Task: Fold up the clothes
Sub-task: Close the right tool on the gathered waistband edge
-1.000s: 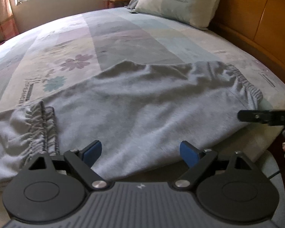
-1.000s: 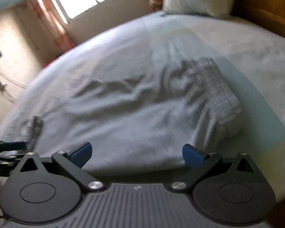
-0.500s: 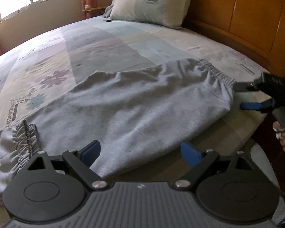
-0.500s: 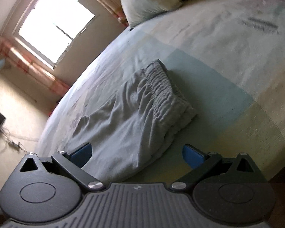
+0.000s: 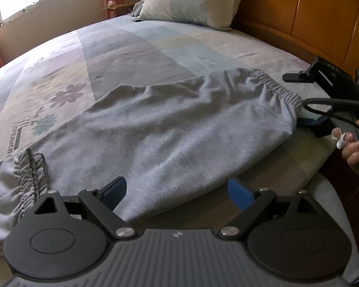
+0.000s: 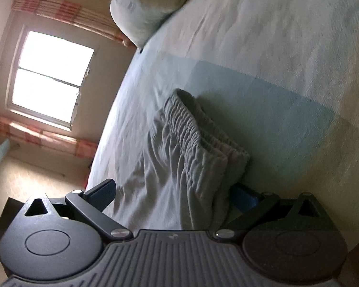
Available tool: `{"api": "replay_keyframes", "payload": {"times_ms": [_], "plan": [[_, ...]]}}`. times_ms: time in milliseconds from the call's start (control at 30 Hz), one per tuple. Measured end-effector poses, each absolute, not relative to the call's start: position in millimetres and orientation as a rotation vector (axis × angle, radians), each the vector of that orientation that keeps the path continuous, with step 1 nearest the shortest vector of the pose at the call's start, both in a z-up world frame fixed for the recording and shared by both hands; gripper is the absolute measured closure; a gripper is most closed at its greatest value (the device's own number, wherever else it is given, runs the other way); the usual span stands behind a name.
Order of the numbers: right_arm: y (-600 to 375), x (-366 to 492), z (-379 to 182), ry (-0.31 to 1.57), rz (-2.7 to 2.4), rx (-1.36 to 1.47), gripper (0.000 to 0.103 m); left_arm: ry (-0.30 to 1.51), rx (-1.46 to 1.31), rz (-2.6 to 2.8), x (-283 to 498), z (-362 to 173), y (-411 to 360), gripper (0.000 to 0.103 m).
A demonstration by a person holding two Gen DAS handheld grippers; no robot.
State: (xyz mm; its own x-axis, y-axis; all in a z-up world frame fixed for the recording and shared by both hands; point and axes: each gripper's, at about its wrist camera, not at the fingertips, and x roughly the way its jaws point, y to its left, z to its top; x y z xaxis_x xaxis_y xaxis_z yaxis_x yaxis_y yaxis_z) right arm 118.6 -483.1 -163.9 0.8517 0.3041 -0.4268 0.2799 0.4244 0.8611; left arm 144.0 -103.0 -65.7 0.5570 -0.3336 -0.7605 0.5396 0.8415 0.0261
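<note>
Left wrist view: grey knit sweatpants with elastic cuffs (image 5: 170, 129) lie flat across the pastel floral bedsheet (image 5: 136, 47), near its front edge. One gathered elastic end sits at the left (image 5: 31, 174), the other at the right (image 5: 277, 88). Left gripper (image 5: 177, 191) hangs over the near hem, blue pads wide apart, nothing between them, not touching cloth as far as I can see. At right, the right gripper (image 5: 296, 100) straddles the right elastic end: black upper finger above the cloth, blue pad at the lower corner. A hand (image 5: 354, 143) holds its handle. Pillow (image 5: 191, 0) and wooden headboard (image 5: 323, 12) well behind.

Right wrist view: camera rolled hard, so the bed reads tilted. The gathered elastic end (image 6: 198, 148) runs straight into the right gripper (image 6: 174, 196). Jaws spread, left finger on top of the fabric side, right blue pad (image 6: 244, 198) tucked under the stacked edge. Not pinching yet.

Read: grasp step for the first fold, right end being acquired. Next move, I'd say: close the right on all the stacked layers at the elastic, drop the left onto the near hem or left end, then carry across. Risk: catching only the top layer.
</note>
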Motion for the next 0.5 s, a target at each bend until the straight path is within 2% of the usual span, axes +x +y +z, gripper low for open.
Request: {"api": "replay_keyframes", "payload": {"times_ms": [233, 500], "plan": [[-466.4, 119.9, -163.5, 0.628, 0.094, 1.126, 0.0, 0.84, 0.256, -0.521, 147.2, -68.2, -102.1, 0.011], [-473.3, 101.8, -175.8, 0.363, 0.039, 1.228, 0.0, 0.832, 0.24, -0.518, 146.5, -66.0, -94.3, 0.011]]}}
